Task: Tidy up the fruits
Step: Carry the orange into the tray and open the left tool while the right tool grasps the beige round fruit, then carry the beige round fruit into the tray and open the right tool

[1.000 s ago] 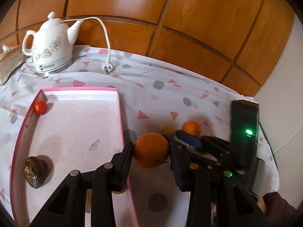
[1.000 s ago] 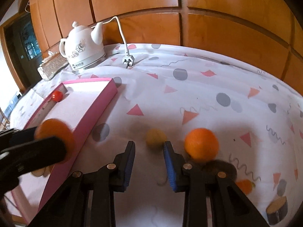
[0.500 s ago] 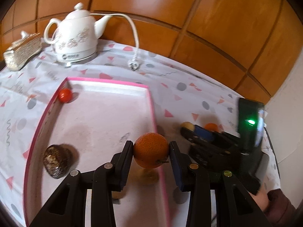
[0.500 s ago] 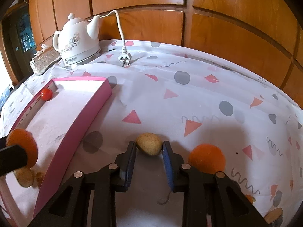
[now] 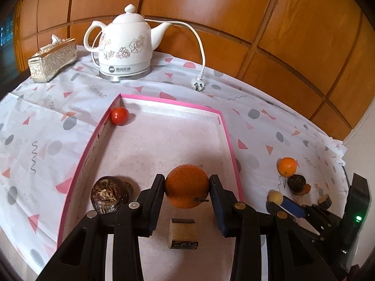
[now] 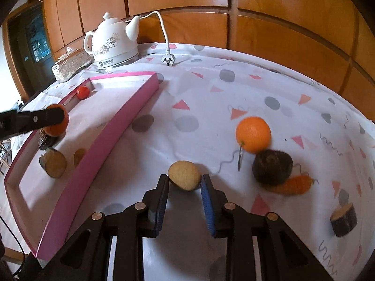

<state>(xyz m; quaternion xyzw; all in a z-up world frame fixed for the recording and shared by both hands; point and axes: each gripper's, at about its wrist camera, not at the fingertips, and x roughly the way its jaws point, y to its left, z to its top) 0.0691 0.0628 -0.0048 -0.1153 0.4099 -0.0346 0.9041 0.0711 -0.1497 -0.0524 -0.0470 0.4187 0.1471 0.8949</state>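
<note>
My left gripper [image 5: 186,187] is shut on a large orange [image 5: 186,186] and holds it above the near part of the pink-rimmed tray [image 5: 228,138]. In the tray lie a red tomato [image 5: 119,116], a dark brown fruit [image 5: 108,193] and a cut chunk [image 5: 182,234]. On the patterned cloth right of the tray, my right gripper [image 6: 185,182] is shut on a small tan round fruit [image 6: 184,172], pinched at its fingertips. A second orange [image 6: 253,134], a dark round fruit [image 6: 271,166] and a small carrot [image 6: 293,185] lie further right.
A white kettle [image 5: 124,49] with its cord and loose plug [image 5: 198,85] stands behind the tray, a tissue box [image 5: 52,59] to its left. A cut round piece [image 6: 343,220] lies near the right edge. Wooden panelling backs the table.
The left gripper carried the orange leftwards from the tray's right rim to over the tray floor. The right gripper moved forward to the tan fruit and closed on it.
</note>
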